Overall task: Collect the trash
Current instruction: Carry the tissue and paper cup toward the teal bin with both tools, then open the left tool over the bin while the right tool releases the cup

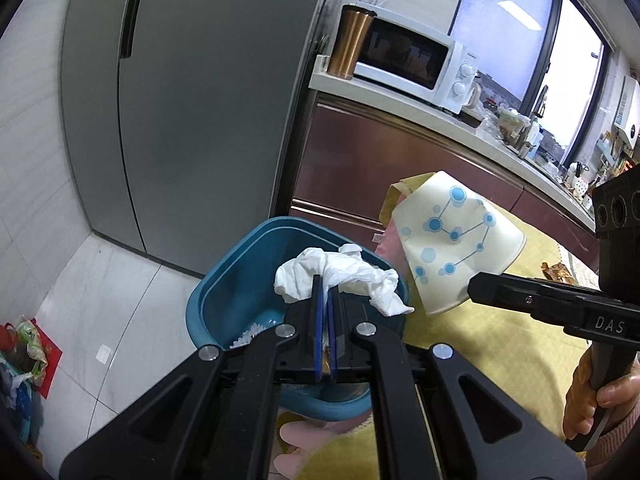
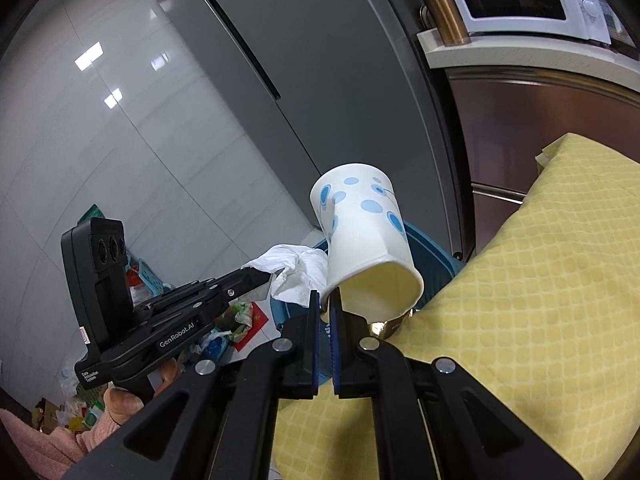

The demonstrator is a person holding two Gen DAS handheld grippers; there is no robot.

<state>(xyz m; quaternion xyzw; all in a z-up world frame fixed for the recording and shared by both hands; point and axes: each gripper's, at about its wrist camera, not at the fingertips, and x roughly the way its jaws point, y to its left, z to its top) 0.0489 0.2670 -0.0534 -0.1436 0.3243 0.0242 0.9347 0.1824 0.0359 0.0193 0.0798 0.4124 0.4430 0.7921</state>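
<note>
**Both grippers loaded over the bin**

Left wrist view:
- Left gripper (image 1: pixel 325 292) clamped on crumpled white tissue (image 1: pixel 340 276), held directly above open blue bin (image 1: pixel 240 280).
- Noted small white bits at bin bottom (image 1: pixel 250 334).
- Right gripper (image 1: pixel 476 288) entered from the right, tips buried in rim of paper cup (image 1: pixel 452 236); cup tilted, base up and away, just beside the tissue, over the bin's right edge.
- Hand (image 1: pixel 592 396) wrapped round the right gripper's handle.
- Behind: grey fridge (image 1: pixel 200 120); counter (image 1: pixel 400 98) with microwave (image 1: pixel 416 68) and copper tumbler (image 1: pixel 352 44).
- Yellow quilted cloth (image 1: pixel 520 352) right of bin.
- Bags heaped on floor, far left (image 1: pixel 24 344).

Right wrist view:
- Right gripper (image 2: pixel 327 300) pinched shut on the rim of paper cup (image 2: pixel 360 232), mouth turned toward camera.
- Blue bin (image 2: pixel 432 248) largely hidden behind cup and tissue (image 2: pixel 296 272).
- Left gripper (image 2: pixel 260 276) seen from the side at left, closed on tissue.
- Yellow cloth (image 2: pixel 520 300) pressed close at right; fridge (image 2: pixel 320 80) behind.
</note>
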